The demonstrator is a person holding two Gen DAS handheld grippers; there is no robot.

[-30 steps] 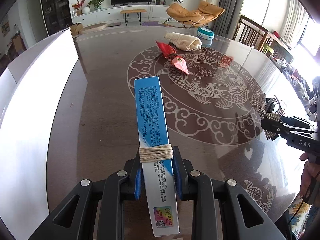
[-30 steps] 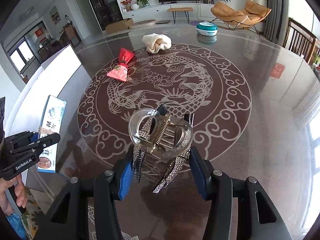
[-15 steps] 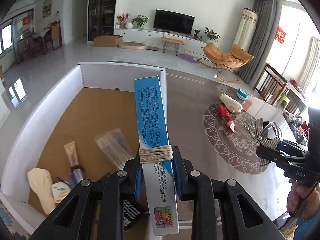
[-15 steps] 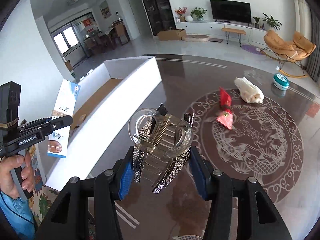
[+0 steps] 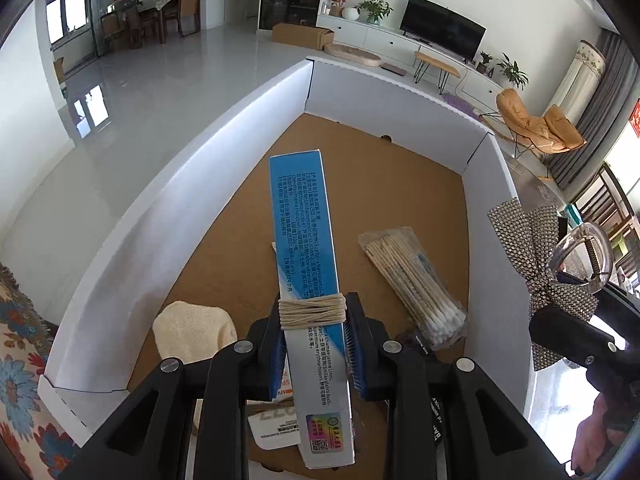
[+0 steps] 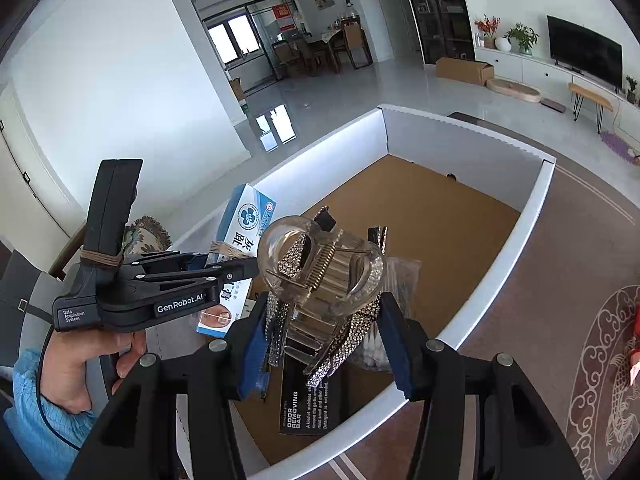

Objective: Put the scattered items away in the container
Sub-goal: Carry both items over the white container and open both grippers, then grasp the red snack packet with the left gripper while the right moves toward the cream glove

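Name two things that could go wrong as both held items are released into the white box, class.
1. The blue box, held near one end by the left gripper, hangs above the cotton swab pack; dropped, it may land on the pack.
2. The rhinestone hair clip in the right gripper hangs close to the white box's near wall; released there, it might hit the rim and bounce out.

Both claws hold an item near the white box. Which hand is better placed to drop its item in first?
Left. The left claw holds the blue carton well inside the white box. The right claw, holding the hair clip, looks nearer the box's wall.
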